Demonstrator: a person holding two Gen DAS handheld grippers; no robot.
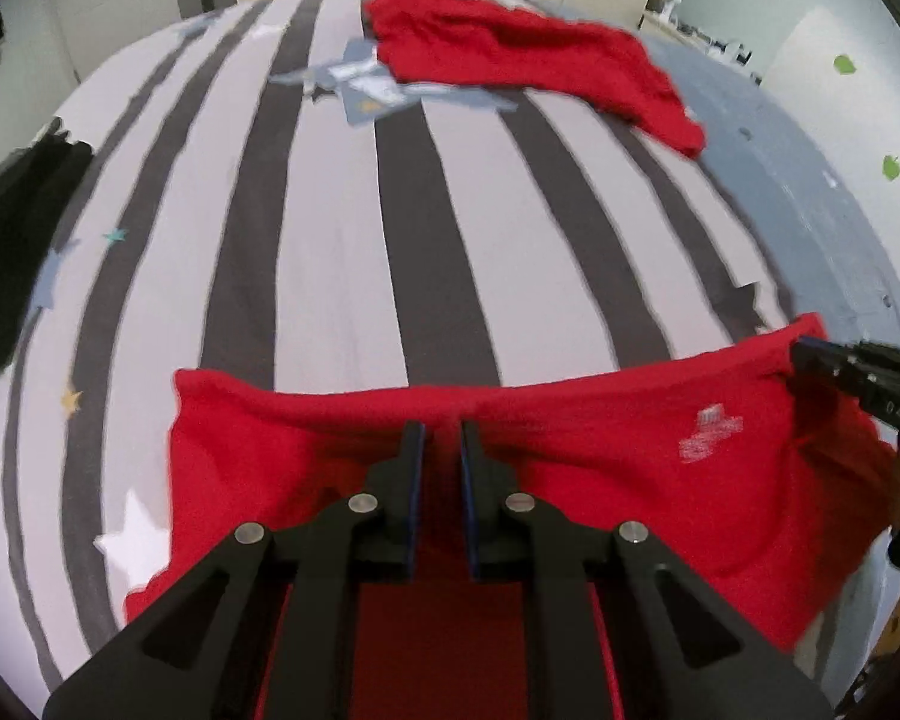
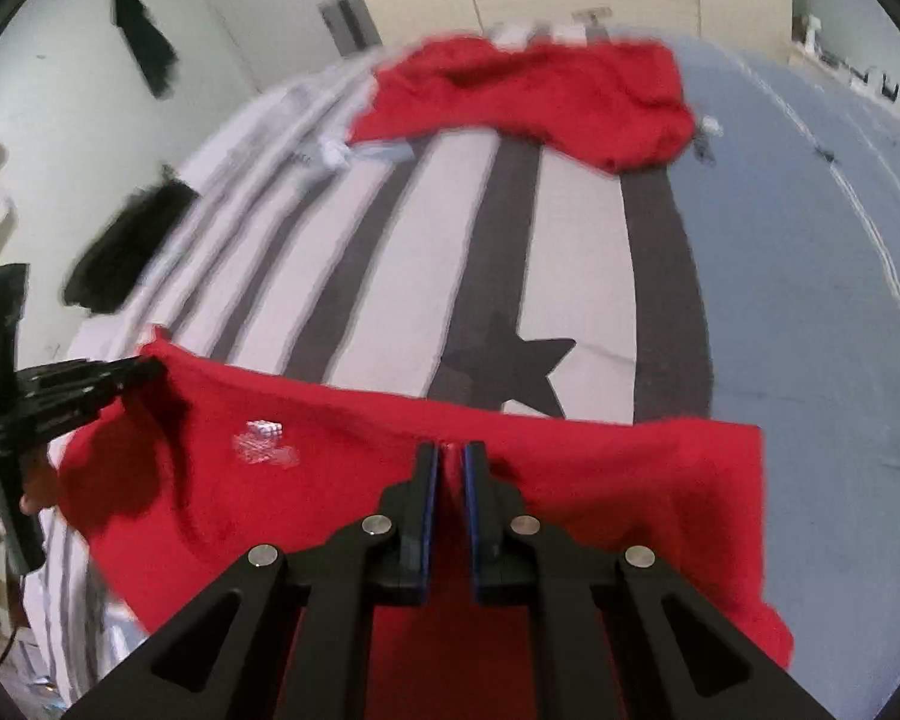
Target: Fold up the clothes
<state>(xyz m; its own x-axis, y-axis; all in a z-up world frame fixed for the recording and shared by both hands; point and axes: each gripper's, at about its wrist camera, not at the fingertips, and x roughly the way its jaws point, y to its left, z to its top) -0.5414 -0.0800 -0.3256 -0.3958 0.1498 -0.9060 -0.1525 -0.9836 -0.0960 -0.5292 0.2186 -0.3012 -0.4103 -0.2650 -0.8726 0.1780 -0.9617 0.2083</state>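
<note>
Both tools clamped on the near hem of a red shirt over a striped bed.

Left wrist view: the left tool (image 1: pixel 442 429) sits at 6 o'clock, its jaws nearly closed and pinching the top edge of the red shirt (image 1: pixel 618 468). The right tool (image 1: pixel 810 354) enters at 3 o'clock, gripping the same edge. A second red garment (image 1: pixel 528 54) lies at 12 o'clock on the bed (image 1: pixel 342 210); a black garment (image 1: pixel 12 252) lies at 9 o'clock.
Right wrist view: the right tool (image 2: pixel 450 450) at 6 o'clock is nearly closed on the shirt (image 2: pixel 618 480) edge. The left tool (image 2: pixel 144 369) holds the corner at 9 o'clock.
</note>
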